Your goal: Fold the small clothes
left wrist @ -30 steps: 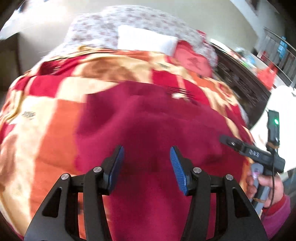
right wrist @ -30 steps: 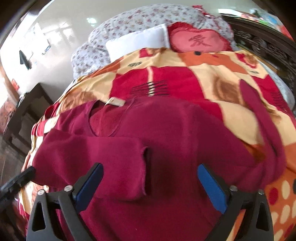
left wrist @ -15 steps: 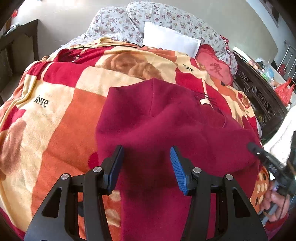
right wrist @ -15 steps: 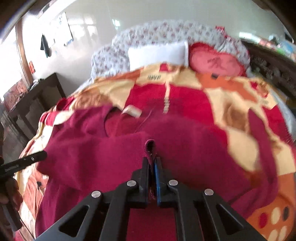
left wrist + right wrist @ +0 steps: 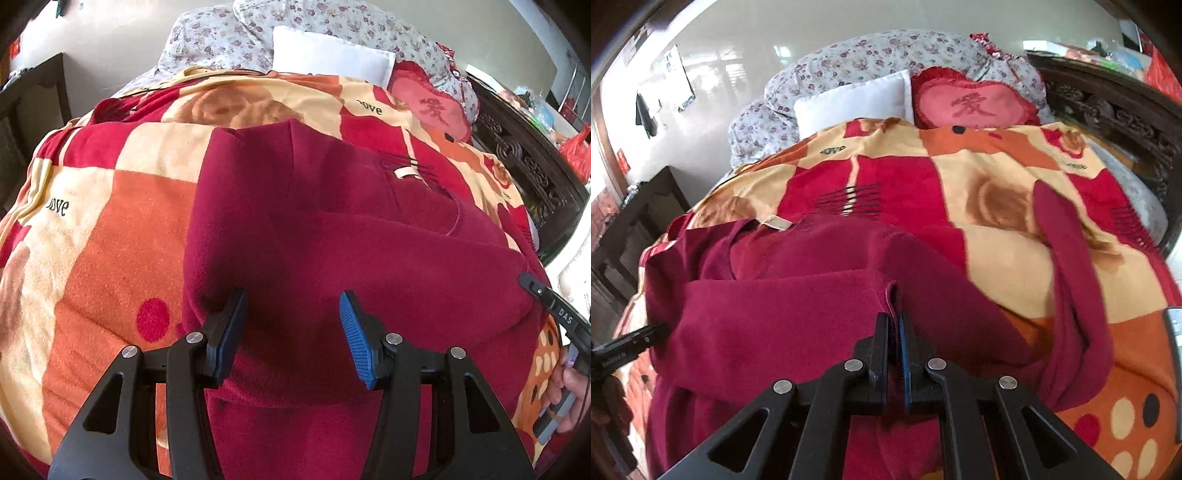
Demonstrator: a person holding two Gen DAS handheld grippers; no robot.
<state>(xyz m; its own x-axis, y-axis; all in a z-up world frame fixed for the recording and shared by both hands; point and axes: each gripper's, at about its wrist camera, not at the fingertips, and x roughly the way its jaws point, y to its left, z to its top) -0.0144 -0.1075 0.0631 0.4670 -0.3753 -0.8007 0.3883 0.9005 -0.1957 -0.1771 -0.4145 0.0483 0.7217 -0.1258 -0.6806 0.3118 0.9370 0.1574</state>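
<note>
Two grippers work one dark red sweater, which lies spread on the patterned blanket of a bed, neck label toward the pillows.

Right gripper: jaws together, clamped on a fold of the sweater where the cuff end of a folded-in sleeve rises as a small ridge just ahead of the tips. Within the last second these jaws were closing, with cloth between them. The gripper slants downward onto the garment.

Left gripper: jaws apart, held just above the sweater's near left part, cloth beneath the gap but not pinched. It also slants steeply down.

Key relation: the folded sleeve runs crosswise, from the right jaws toward the left jaws; the other sleeve trails away to the right of the right jaws, along the bed and over bare blanket. The right hand appears nearer that loose sleeve, so it is probably the one to bring it in next.
</note>
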